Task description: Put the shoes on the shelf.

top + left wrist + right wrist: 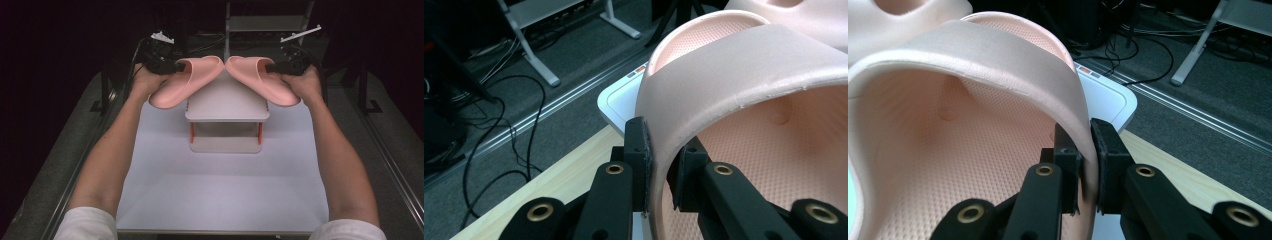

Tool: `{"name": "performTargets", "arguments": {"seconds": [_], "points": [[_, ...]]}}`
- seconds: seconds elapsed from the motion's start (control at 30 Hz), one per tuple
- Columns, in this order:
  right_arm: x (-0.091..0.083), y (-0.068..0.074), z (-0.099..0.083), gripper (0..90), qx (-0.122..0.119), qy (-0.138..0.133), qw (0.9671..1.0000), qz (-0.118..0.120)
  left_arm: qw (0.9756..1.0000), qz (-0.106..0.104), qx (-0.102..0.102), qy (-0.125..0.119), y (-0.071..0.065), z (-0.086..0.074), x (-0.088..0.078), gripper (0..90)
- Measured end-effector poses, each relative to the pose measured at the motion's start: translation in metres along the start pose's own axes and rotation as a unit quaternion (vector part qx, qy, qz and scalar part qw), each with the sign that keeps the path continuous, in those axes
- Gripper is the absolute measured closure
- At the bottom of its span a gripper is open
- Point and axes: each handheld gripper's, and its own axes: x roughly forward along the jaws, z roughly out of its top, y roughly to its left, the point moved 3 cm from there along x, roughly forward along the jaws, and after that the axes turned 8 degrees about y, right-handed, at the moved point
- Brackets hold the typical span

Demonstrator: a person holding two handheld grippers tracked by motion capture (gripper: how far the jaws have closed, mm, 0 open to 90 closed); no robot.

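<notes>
No readable writing; a small red/grey label on the shelf [227,102] edge is too small to read. Left claw [659,165] clenched on the strap of the left slipper [185,80], jaws nearly closed with the strap edge between them. Right claw [1085,160] likewise pinches the strap of the right slipper [262,80]. Both slippers are lifted over the shelf top near the desk's [220,195] far edge, toes touching, heels dropping toward the shelf's left and right edges.

The high view looks forward and down over the counter [220,190]. Each gripper view looks closely along its own tongs. All views share the pink slippers [185,82].
</notes>
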Motion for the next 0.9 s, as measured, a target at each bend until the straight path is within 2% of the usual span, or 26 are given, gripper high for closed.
{"name": "performTargets", "arguments": {"seconds": [0.17, 0.4, 0.6, 0.77, 0.9], "points": [[0.001, 0.001, 0.001, 81.9, 0.002, 0.001, 1.0, -0.008, 0.9999, -0.001, -0.013, -0.002, -0.001, 0.002, 0.004, 79.8], [0.007, 0.005, 0.002, 81.2, 0.007, 0.006, 0.9997, -0.021, 0.9997, 0.008, -0.025, 0.004, -0.004, 0.003, 0.009, 78.9], [0.008, 0.007, 0.003, 78.7, 0.017, 0.002, 0.9998, -0.011, 0.9993, 0.001, -0.037, -0.009, -0.007, 0.006, 0.009, 73.9], [0.011, 0.011, 0.004, 76.5, 0.021, 0.005, 0.9998, -0.002, 0.999, -0.005, -0.044, -0.003, -0.011, 0.007, 0.013, 72.0], [0.014, 0.015, 0.003, 74.5, 0.018, 0.014, 0.9997, -0.006, 0.999, -0.007, -0.044, 0.003, -0.015, 0.007, 0.017, 69.2]]}}
